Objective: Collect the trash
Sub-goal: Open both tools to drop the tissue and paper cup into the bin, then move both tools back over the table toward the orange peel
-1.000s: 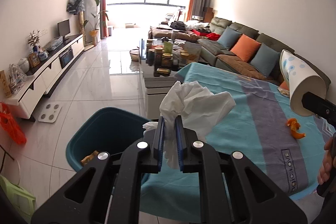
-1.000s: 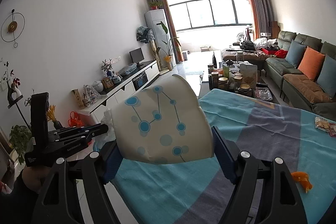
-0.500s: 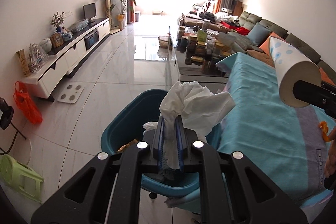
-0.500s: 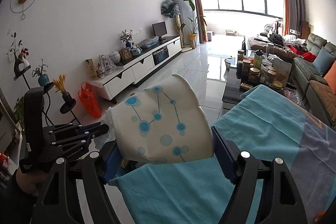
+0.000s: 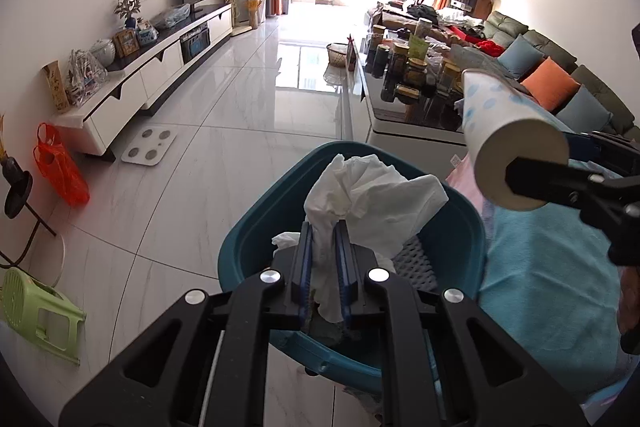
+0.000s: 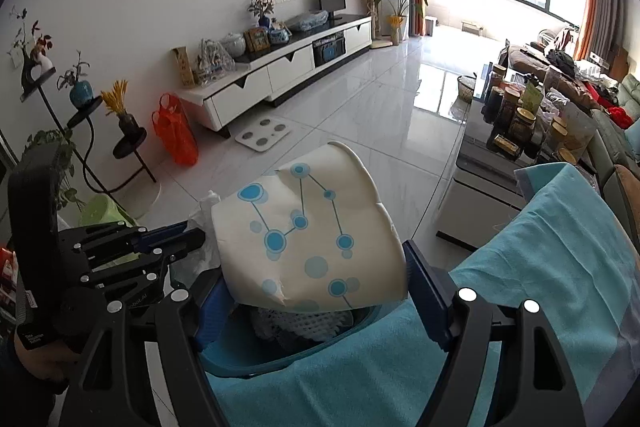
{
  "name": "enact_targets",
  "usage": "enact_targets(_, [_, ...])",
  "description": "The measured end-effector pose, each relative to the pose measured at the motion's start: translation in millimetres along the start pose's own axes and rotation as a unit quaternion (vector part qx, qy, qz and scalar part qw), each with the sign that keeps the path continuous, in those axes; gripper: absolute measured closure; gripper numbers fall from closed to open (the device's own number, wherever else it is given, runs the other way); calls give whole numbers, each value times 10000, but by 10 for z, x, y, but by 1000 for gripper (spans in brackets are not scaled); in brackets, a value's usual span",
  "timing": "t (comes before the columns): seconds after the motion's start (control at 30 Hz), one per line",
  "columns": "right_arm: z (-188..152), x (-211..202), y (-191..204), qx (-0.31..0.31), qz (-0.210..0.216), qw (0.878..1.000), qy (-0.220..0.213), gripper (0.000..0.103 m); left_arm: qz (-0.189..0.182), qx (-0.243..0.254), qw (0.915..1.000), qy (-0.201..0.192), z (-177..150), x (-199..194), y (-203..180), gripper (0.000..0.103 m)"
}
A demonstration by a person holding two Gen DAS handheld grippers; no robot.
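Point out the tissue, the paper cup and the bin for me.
tissue (image 5: 372, 195), left wrist view, on the crumpled white top above the fingers.
paper cup (image 6: 308, 239), right wrist view, on its dotted side wall.
bin (image 5: 256, 227), left wrist view, on the teal left wall.

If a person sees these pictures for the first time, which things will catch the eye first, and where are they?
First comes the crumpled white tissue, pinched in the left gripper right above the teal bin on the floor. Next is the paper cup with blue dots, clamped sideways in the right gripper over the same bin, at the edge of the turquoise tablecloth.
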State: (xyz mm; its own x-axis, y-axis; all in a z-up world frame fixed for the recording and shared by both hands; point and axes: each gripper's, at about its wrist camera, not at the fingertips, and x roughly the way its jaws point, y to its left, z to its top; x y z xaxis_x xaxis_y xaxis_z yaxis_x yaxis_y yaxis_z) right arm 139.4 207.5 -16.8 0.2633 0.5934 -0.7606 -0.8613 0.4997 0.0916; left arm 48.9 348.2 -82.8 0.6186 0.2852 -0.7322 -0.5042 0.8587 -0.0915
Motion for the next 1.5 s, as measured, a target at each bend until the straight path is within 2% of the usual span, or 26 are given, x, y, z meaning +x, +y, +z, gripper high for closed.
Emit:
enact_targets(0.2, [-14, 328, 145, -342, -114, 9979, 532, 27, 41, -37, 9998, 191, 4, 249, 24, 86])
enact_targets(0.4, [-40, 402, 208, -432, -9, 9969, 663, 21, 190, -114, 9996, 192, 19, 379, 76, 62])
enact_targets(0.57, [-7, 252, 71, -159, 72, 9989, 429, 20, 230, -142, 9996, 106, 69, 334, 82, 46])
enact_targets(0.9, [-34, -217, -202, 373, 143, 9989, -225, 17, 150, -62, 9995, -273, 131, -40, -104, 29])
enact_targets(1.07, [-164, -470, -293, 569, 112, 9969, -541, 11, 136, 49, 9986, -518, 205, -252, -273, 9])
enact_targets(1.2, [-332, -684, -453, 835, 35, 9935, -768, 8, 55, 192, 9977, -643, 235, -398, -462, 6])
enact_targets(1.5, [-778, -1157, -703, 1242, -306, 9853, -1129, 7, -237, 473, 9956, -773, 240, -643, -889, 6])
